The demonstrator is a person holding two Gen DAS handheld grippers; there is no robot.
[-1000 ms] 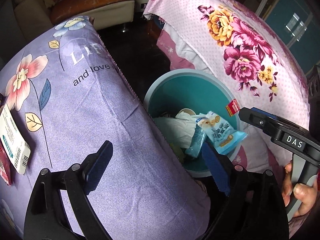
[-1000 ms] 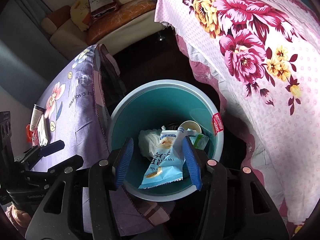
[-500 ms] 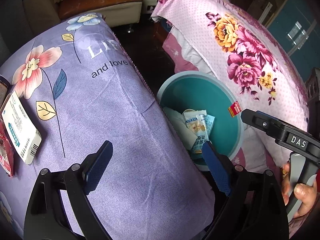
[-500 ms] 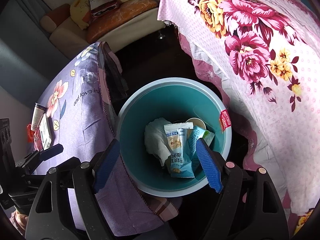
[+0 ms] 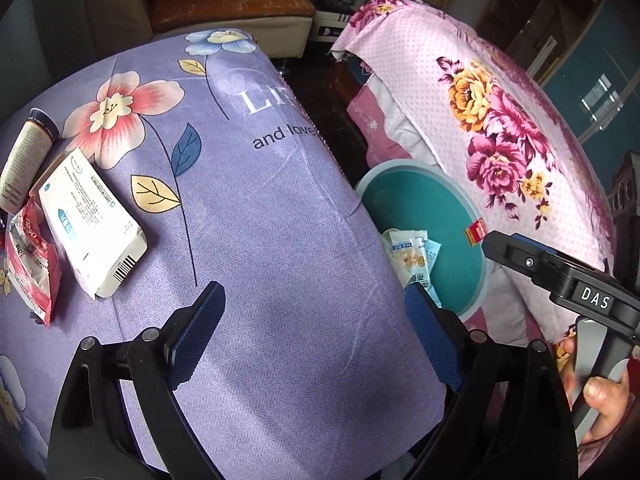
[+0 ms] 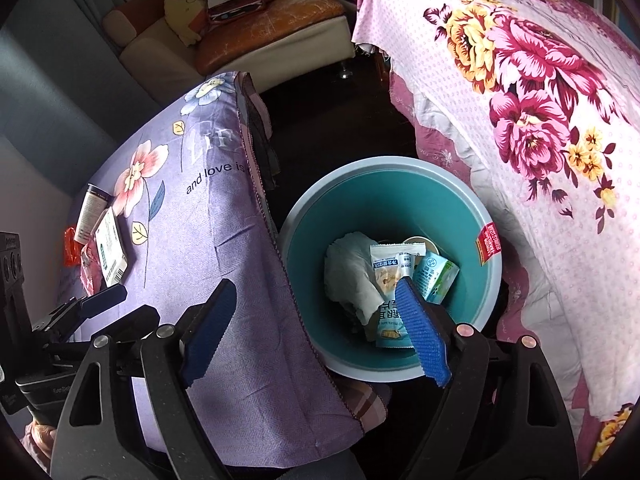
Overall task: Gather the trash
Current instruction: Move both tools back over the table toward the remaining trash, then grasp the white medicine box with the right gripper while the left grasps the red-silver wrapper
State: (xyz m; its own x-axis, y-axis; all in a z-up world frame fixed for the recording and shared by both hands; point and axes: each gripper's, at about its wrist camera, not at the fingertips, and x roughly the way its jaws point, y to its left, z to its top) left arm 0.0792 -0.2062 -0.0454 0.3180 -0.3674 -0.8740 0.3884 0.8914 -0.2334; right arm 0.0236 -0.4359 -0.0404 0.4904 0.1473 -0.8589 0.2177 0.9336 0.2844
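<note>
A teal bin point(image 6: 360, 208) stands on the floor between the two covered pieces of furniture. In it lie a blue snack packet point(image 6: 386, 276), crumpled white paper point(image 6: 348, 276), a green carton point(image 6: 436, 280) and a paper cup point(image 6: 420, 242). My right gripper point(image 6: 316, 292) hangs over the bin's left rim; its jaws are opening and nothing is between them. My left gripper point(image 5: 314, 300) is open and empty over the purple tablecloth point(image 5: 260, 220). At that cloth's left lie a white box point(image 5: 88, 220), a red wrapper point(image 5: 30, 264) and a tube point(image 5: 26, 160). The bin point(image 5: 420, 200) shows at the left wrist view's right.
A pink floral cloth point(image 5: 500, 140) covers the furniture right of the bin. A sofa point(image 6: 260, 28) with cushions stands at the back across dark floor. The purple cloth's edge hangs down beside the bin. A hand point(image 5: 600, 400) holds the right gripper's handle.
My right gripper opened and let go of the blue snack packet, which fell into the bin. Both grippers shifted left toward the table; the box, wrapper and tube came further into view.
</note>
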